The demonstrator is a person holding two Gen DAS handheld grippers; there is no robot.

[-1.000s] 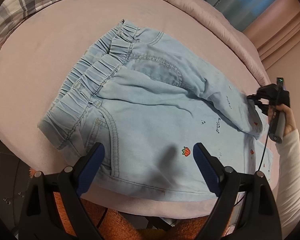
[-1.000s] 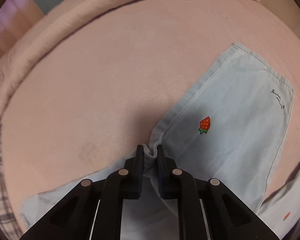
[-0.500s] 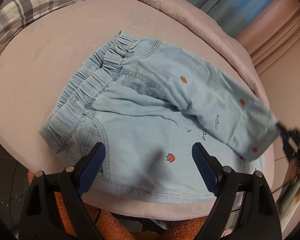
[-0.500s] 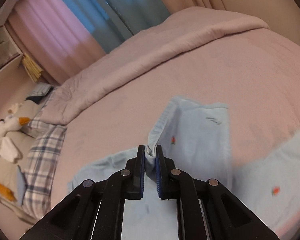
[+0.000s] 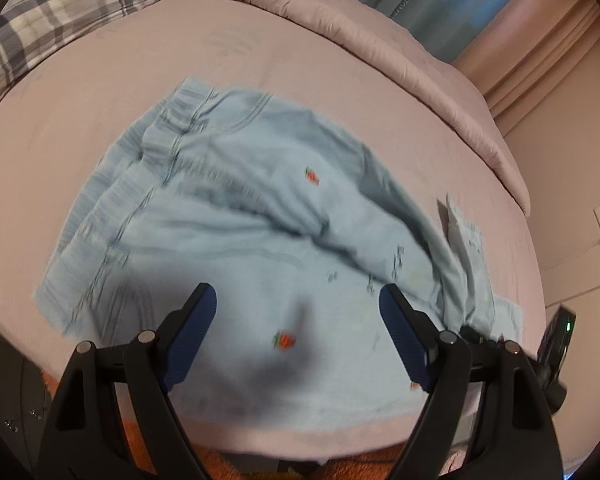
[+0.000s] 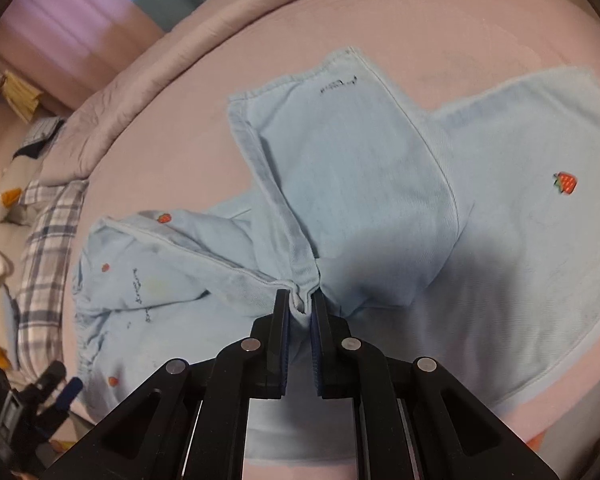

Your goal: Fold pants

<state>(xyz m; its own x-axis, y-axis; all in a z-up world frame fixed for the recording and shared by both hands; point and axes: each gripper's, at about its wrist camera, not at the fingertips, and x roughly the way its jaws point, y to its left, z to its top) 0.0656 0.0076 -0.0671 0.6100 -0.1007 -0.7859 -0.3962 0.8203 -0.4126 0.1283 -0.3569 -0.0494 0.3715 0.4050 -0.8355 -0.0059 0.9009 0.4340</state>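
A: 2 grippers in play, and the right gripper (image 6: 300,312) has its fingers clamped on a bunched hem of the pants (image 6: 380,208). A second ago that hem was low against the bed (image 5: 260,60); now the leg is swung across and draped over the other leg.

B: Big change in the left view too. The far leg was stretched out to the side a moment back, and now it lies crumpled over the near one, hem twisted by the right tool. That view is blurred, so the left gripper (image 5: 296,312) is moving as well.

A: Its fingers stand wide apart, holding nothing, hovering above the near leg beside a strawberry (image 5: 284,340).

B: So the leg-over-leg fold looks roughly half made, I'd say. The top leg is skewed, not square on the lower one.

A: Waistband (image 5: 172,128) sits at the far end, towards the plaid pillow (image 5: 60,12). Pants lie mid-bed, near edge close to the bedside.

B: Next call, I'd guess: lay that hem flat and line up the edges before letting go.
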